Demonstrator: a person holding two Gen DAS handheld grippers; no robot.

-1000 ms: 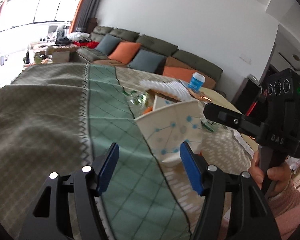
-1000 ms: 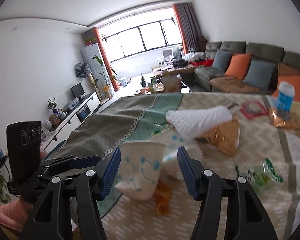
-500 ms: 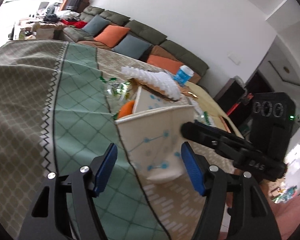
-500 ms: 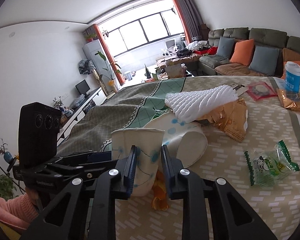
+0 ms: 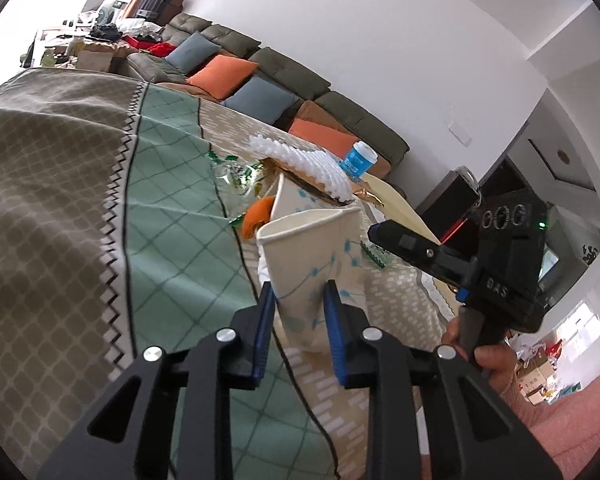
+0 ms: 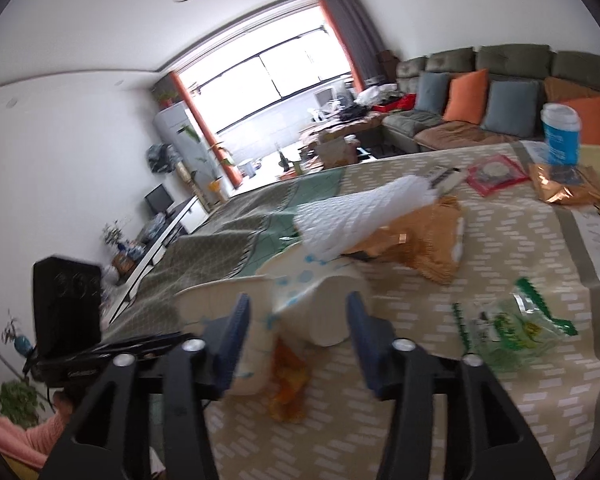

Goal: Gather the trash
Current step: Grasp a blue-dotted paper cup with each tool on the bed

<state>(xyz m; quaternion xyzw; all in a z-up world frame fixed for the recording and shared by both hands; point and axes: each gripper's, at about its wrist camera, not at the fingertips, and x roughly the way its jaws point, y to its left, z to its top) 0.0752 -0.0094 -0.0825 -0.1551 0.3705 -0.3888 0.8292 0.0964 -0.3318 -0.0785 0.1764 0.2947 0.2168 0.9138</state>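
A white paper cup with a blue print [image 5: 312, 256] stands upright at the table's near edge. My left gripper [image 5: 300, 336] is closing and its blue pads press on the cup's lower part. The same cup [image 6: 216, 308] shows just left of my right gripper [image 6: 296, 320], whose jaws are opening. A second cup [image 6: 328, 304] lies on its side between them, untouched. The right gripper [image 5: 380, 236] hangs just right of the held cup's rim. A white foam net [image 6: 360, 216] rests on that second cup, and an orange scrap [image 6: 288, 384] lies in front of it.
On the patterned tablecloth [image 6: 500, 240] lie a gold snack bag [image 6: 428, 248], a green wrapper [image 6: 512, 324], a red packet [image 6: 496, 172], a second gold bag [image 6: 564, 188] and a blue tub [image 6: 560, 136]. A sofa [image 5: 284, 68] runs behind. A hand [image 5: 488, 360] grips the right gripper's handle.
The left jaws have closed onto the upright cup. The right jaws, which squeezed that cup half a second ago, have let go, spread and shifted right around the lying cup.
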